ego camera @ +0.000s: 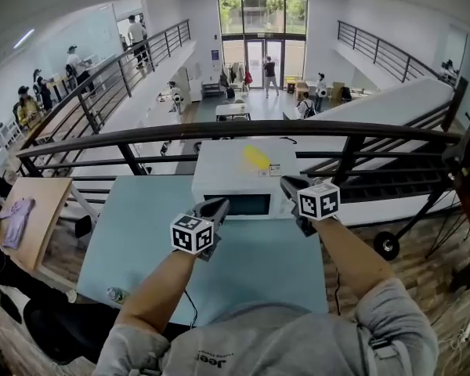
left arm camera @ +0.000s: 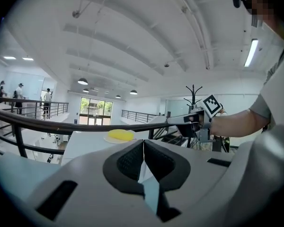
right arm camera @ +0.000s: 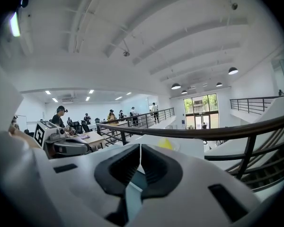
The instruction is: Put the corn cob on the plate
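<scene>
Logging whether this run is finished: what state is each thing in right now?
corn cob: lying on the plate, nothing gripping it.
plate: on top of the microwave, carrying the cob.
microwave: door closed.
left hand-held gripper: shut, empty.
right hand-held gripper: shut, empty.

You've got the corn cob (ego camera: 256, 157) lying on its side on the plate (left arm camera: 107, 139), a short, bright yellow chunk. The plate is white, round and shallow, sitting flat on top of the white microwave (ego camera: 219, 171), roughly mid-top and slightly toward the microwave's far edge.
</scene>
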A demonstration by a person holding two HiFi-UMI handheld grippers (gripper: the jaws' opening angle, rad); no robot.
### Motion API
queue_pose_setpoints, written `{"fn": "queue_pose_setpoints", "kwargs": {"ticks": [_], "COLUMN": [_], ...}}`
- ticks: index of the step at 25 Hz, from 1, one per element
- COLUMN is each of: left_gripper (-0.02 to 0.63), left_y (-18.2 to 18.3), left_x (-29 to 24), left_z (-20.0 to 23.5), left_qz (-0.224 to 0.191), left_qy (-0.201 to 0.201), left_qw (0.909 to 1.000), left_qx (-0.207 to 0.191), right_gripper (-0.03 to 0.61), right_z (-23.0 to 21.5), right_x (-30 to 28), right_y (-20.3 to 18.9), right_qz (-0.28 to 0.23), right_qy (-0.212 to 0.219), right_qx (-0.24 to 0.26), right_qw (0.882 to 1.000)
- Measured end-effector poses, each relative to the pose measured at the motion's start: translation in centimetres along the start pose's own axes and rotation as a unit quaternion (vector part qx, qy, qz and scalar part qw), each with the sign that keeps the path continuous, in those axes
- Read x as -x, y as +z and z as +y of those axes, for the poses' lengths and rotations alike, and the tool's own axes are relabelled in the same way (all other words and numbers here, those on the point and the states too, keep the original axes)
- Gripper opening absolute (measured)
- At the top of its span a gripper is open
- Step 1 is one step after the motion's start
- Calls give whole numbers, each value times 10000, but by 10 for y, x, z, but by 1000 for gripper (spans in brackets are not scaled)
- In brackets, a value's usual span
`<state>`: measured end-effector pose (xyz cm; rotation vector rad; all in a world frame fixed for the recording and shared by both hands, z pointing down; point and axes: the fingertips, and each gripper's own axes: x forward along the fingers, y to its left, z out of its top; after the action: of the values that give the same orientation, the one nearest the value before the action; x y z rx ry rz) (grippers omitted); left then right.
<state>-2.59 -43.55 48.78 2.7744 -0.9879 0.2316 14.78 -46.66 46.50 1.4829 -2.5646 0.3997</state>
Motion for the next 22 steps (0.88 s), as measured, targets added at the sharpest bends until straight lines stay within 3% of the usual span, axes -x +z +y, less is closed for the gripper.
{"fn": "queue_pose_setpoints", "kwargs": {"ticks": [10,22], "left_gripper": [18,18], "left_y": [-2,-31], "left_x": [21,66], "left_z": [-40,-46], "left_qz": [-204,-338], "left_qy": [-87,98], "left_qw": [9994,9993], "left_qx": [-265,93], "right_gripper": [18,17], "right_z": [16,55], "right_x": [46,77], "right_y": [-15,-60], "right_qz": [-100,44], "right_qy": [230,614], "right_qx": [93,112], "right_qw": [9996,9980]}}
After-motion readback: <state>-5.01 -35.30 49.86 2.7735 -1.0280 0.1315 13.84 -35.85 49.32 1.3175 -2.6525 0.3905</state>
